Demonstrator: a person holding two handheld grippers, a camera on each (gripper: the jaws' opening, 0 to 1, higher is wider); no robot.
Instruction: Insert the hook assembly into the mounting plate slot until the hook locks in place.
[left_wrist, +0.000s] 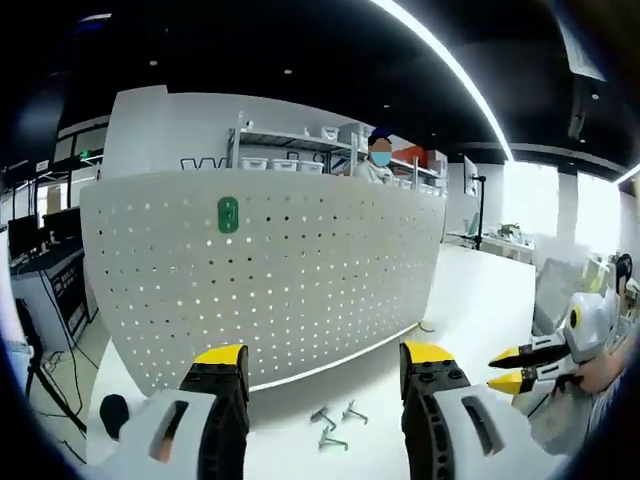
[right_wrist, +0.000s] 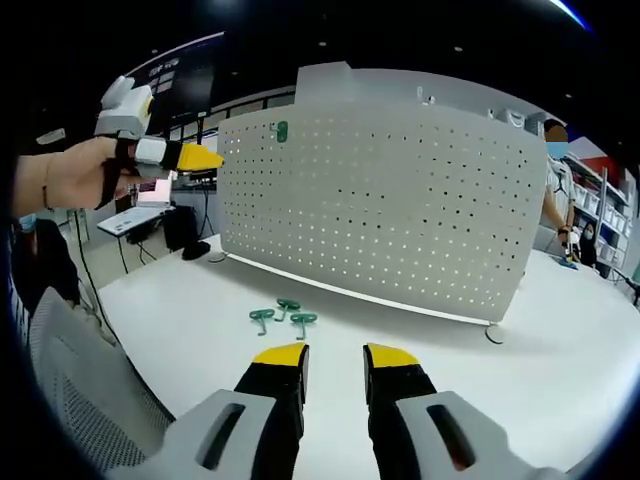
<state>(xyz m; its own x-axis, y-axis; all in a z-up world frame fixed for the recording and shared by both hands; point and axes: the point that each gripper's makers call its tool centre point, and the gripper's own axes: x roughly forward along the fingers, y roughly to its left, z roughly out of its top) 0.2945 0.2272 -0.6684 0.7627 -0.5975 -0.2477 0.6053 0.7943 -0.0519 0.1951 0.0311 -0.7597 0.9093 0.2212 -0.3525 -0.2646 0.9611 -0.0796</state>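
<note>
White perforated metal stands upright on the table (left_wrist: 480, 300) in the left gripper view: the pegboard (left_wrist: 270, 280), one green hook (left_wrist: 228, 214) already seated high, three loose hooks (left_wrist: 335, 423) lying before it, and the left gripper (left_wrist: 325, 365) hangs empty, jaws apart, probably lining up a pick. Right gripper view: the right gripper (right_wrist: 335, 360), jaws slightly apart and empty, points at the wiry, green-capped hooks (right_wrist: 285, 315) beside the board (right_wrist: 390, 210).

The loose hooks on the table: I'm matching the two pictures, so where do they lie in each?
Left gripper view: hooks lie low at center, between that gripper's jaws.
Right gripper view: hooks lie left of center, just above the left jaw.
Shared landmark: the green tag on the white pegboard.
</note>
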